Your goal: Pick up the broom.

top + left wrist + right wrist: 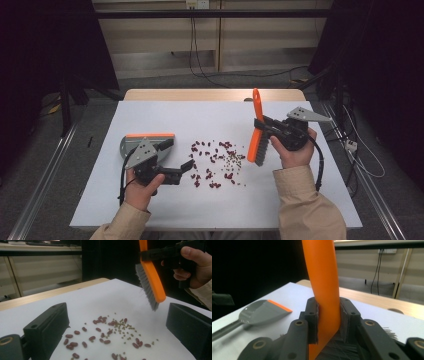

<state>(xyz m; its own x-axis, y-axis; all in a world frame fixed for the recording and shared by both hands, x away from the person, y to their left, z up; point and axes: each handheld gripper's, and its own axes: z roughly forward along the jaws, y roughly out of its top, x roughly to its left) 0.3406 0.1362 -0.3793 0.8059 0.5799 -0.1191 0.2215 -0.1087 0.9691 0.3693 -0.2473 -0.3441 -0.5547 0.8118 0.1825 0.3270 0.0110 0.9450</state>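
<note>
The right tool (261, 131) pinches the orange hand brush (256, 131) at its stiff, slick handle, lifted near the tabletop's (150, 210) right edge, light with soft bristles; the left tool (182, 159), spread, hovers beside the scattered beans (215, 162).

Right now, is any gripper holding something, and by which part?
The right gripper clamps the orange brush by its handle, just above the bristles. The left gripper is open and holds nothing.
</note>
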